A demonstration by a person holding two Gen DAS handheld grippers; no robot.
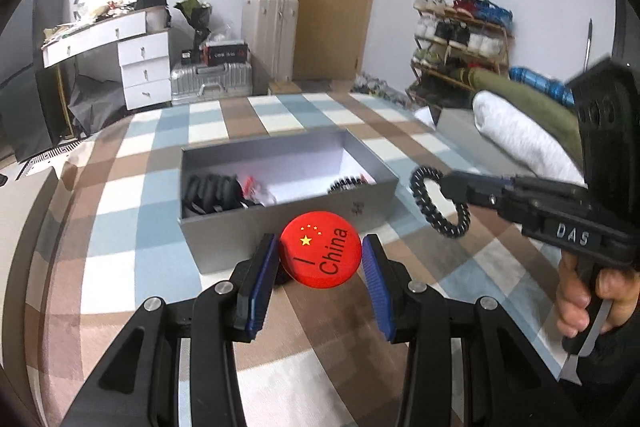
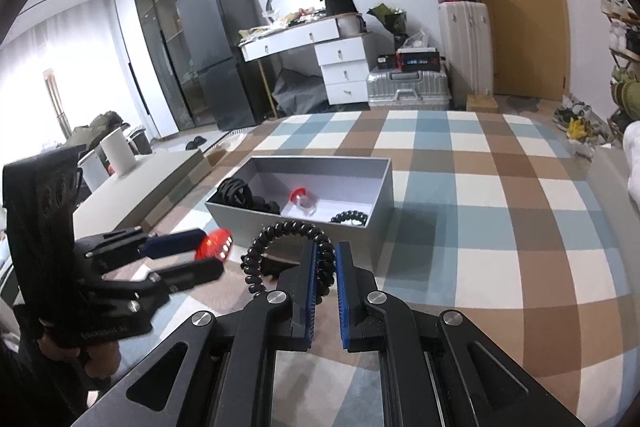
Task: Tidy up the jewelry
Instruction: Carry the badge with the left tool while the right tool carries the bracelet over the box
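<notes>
The checked bedspread [image 1: 132, 211] is filling the whole lower half of both views, and it is serving as the soft bed top everything rests on. Sitting on it, toward twelve o'clock from both grippers, is the grey open box [image 1: 224, 243], lid off so pieces can drop straight in. Inside, a heap of black coiled bands [image 1: 212, 193] is lying at the nine o'clock end, a small red-and-clear piece [image 2: 303, 201] is sitting mid-box, and a black beaded bracelet [image 2: 350, 217] is resting at the near three o'clock corner.

Now the left gripper [image 1: 320, 259] is carrying a round red badge [image 1: 320, 255] printed with a flag and "I China", jaws set at a middling width and pressing its rim on either side, holding it just short of the box's near wall, at six o'clock of the box. That looks like a carry toward the box.

Off at three o'clock in the left view, the right gripper [image 2: 326, 267] is pinching a black spiral bracelet [image 2: 280, 239] by one strand, jaws almost fully closed, the loop hanging free. A hand [image 1: 592, 303] is squeezing its trigger. Both pieces are hovering clear of the bedspread, likely waiting to go in.
</notes>
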